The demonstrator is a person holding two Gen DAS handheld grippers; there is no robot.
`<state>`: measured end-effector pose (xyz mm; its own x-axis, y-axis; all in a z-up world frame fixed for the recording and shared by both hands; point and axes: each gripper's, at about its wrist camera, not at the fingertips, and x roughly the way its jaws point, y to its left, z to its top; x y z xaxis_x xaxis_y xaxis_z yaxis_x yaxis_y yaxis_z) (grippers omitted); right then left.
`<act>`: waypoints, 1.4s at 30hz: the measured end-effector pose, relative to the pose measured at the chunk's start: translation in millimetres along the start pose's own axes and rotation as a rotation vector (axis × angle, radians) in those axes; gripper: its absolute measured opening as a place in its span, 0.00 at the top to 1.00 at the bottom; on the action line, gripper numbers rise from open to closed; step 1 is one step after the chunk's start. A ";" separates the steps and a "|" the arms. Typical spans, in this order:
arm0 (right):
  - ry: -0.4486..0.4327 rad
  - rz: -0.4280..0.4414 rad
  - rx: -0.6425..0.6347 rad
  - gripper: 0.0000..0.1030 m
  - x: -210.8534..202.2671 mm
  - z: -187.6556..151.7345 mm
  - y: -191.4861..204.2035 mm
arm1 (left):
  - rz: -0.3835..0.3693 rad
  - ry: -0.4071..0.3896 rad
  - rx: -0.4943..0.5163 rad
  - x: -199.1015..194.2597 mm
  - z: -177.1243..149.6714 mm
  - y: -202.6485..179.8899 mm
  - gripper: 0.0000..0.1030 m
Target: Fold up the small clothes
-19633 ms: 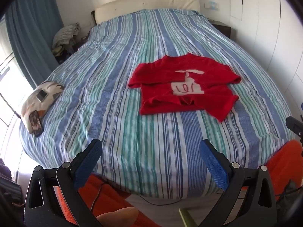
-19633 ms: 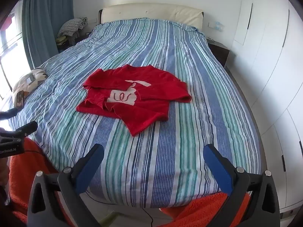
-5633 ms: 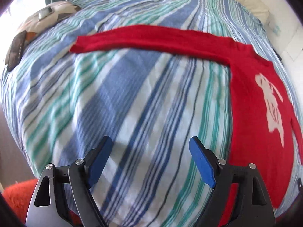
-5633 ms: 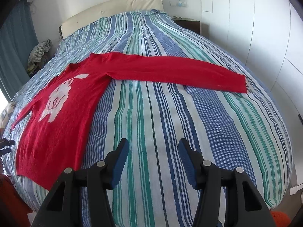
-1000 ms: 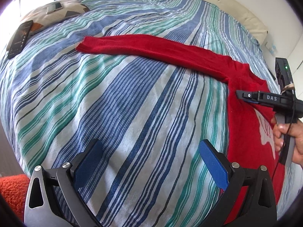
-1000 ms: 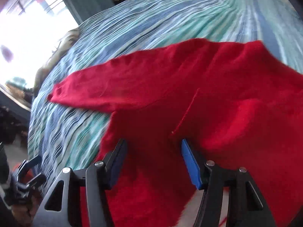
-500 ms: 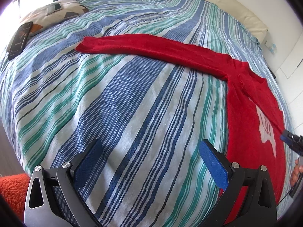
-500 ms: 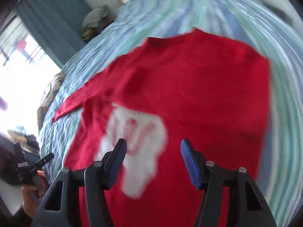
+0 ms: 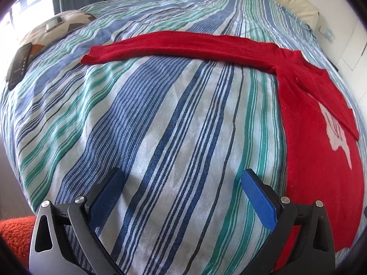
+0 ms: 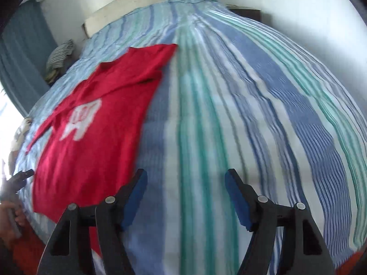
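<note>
Your left gripper (image 9: pixel 181 184) hangs over the near edge of the bed with its blue pads spread wide and nothing between them; only striped bedspread (image 9: pixel 160 119) shows in the gap. Your right gripper (image 10: pixel 185 183) is also empty, its jaws opening over bare stripes near the foot edge, with the blurred cloth beneath it untouched.

Beyond them, the red sweater (image 9: pixel 314 151) lies flat on the bedspread with its white animal print facing up. In the left wrist view its body runs down toward the near edge at the right, and one long sleeve (image 9: pixel 179 48) stretches straight across the bed toward the left side. The other sleeve (image 10: pixel 146 68) is folded in over the chest in the right wrist view.

Near the left edge of the bed sits a patterned cushion (image 9: pixel 62 26), with a dark phone (image 9: pixel 19 65) lying against it. A cream headboard (image 10: pixel 146 2) closes off the far end.
</note>
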<state>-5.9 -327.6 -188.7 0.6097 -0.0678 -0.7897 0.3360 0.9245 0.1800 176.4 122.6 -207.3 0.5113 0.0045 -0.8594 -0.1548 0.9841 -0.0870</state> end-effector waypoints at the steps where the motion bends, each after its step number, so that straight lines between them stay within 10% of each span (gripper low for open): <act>1: 0.007 -0.014 0.016 0.32 0.6 -3.8 -5.5 | 0.008 0.005 0.010 2.2 -0.9 -1.6 0.01; 37: -0.013 -0.157 -0.018 0.07 28.5 -18.6 -10.3 | 0.094 -0.030 0.110 6.4 -13.7 -16.1 0.00; 42: -0.012 -0.155 -0.016 0.06 28.6 -18.2 -10.2 | -0.085 -0.047 -0.001 -25.3 3.4 2.1 0.01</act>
<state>-5.0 -332.1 -223.9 0.5598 -0.2149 -0.8002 0.4155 0.9084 0.0467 166.0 125.2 -184.0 0.5615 -0.0706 -0.8244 -0.1099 0.9812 -0.1588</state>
